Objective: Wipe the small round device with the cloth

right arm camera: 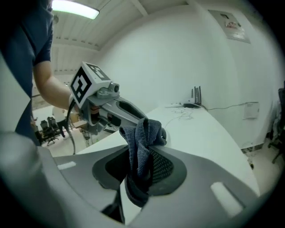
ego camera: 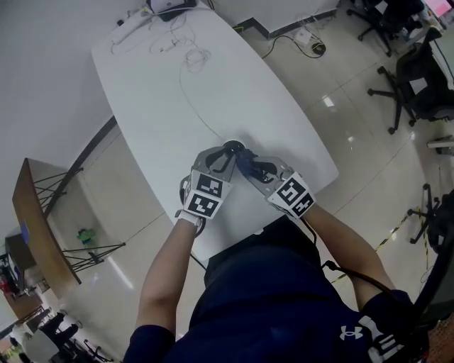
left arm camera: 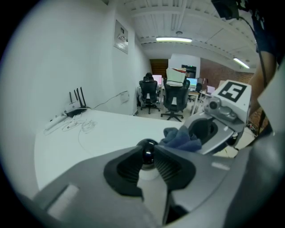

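Note:
The small round device (left arm camera: 148, 150) is glossy and black, and my left gripper (left arm camera: 148, 158) is shut on it just above the white table (ego camera: 213, 92). In the head view the device (ego camera: 233, 148) shows at the tip of the left gripper (ego camera: 225, 154) near the table's front edge. A dark blue cloth (right arm camera: 140, 147) hangs bunched between the pads of my right gripper (right arm camera: 139, 165), which is shut on it. The cloth (left arm camera: 180, 139) sits right beside the device, at its right side. In the head view the right gripper (ego camera: 245, 164) meets the left one tip to tip.
A thin cable (ego camera: 193, 60) loops across the far half of the table toward a router (ego camera: 170, 6) at its far end. Office chairs (ego camera: 415, 81) stand on the floor to the right. A wooden desk (ego camera: 32, 227) stands to the left.

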Action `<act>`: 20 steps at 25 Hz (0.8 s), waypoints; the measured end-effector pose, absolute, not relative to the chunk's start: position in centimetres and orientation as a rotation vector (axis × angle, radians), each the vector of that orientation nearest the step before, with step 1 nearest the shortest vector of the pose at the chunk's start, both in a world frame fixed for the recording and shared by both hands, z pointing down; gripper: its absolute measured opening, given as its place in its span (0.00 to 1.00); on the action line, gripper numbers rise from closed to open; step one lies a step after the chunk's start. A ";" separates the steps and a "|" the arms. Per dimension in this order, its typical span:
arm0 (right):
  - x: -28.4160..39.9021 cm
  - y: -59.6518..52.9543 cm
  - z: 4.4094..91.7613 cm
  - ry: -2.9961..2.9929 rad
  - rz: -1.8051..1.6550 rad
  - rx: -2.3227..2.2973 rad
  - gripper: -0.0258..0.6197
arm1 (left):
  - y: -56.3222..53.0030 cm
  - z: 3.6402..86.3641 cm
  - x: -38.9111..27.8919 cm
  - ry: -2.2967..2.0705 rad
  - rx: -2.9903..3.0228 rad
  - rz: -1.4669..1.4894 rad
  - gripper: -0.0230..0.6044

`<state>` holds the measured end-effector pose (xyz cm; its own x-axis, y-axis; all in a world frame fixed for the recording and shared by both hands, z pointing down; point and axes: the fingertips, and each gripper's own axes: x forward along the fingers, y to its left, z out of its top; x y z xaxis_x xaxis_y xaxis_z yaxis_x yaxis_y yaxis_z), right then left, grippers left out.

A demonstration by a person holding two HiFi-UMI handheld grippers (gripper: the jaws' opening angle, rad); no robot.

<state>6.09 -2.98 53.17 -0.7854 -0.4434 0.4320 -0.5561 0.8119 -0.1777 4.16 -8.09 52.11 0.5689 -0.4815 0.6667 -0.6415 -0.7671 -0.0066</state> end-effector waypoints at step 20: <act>8.7 -14.5 58.6 -2.074 -0.072 0.297 0.19 | -7.9 52.2 5.6 -1.034 2.523 1.023 0.18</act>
